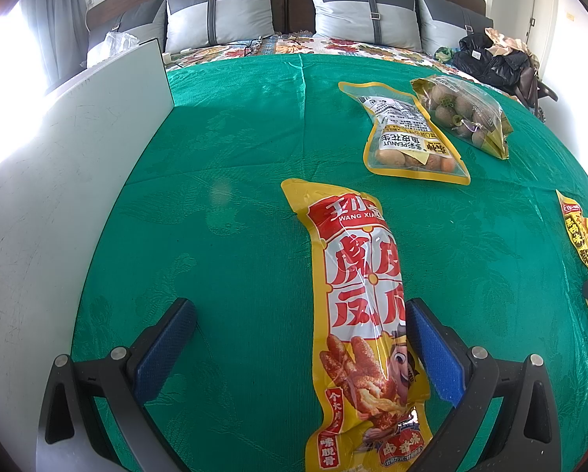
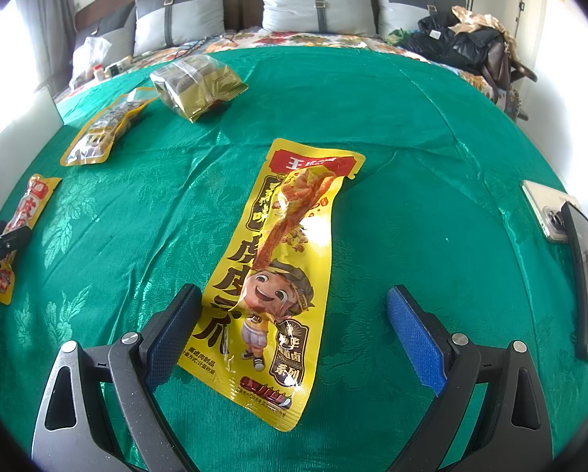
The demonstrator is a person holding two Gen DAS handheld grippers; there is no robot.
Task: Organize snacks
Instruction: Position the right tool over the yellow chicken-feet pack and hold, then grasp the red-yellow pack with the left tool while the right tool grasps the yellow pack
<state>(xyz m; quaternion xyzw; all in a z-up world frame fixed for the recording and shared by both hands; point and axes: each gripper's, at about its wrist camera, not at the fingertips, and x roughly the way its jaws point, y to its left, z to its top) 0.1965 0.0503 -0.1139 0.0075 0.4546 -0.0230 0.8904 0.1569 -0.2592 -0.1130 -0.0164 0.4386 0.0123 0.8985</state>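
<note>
Both my left hand-held gripper (image 1: 300, 344) and right hand-held gripper (image 2: 294, 330) gape apart over glossy yellow pouches, red-label pouch (image 1: 357, 314) and cartoon pouch (image 2: 270, 275), mid-frame on the green cloth (image 2: 431, 196); light, limp, slippery, best pinched across the flat middle.

The green cloth (image 1: 235, 196) at the frame's middle is woven, with a faint sheen and a raised leaf pattern. The snack packets (image 2: 270, 275) are glossy plastic film that catches glare; the bag (image 1: 465, 114) at upper right is clear. Gripper pads (image 2: 416, 338) are matt, ribbed blue rubber on black plastic arms with metal rivets. The white board (image 1: 58, 181) at left looks smooth but scuffed.
</note>
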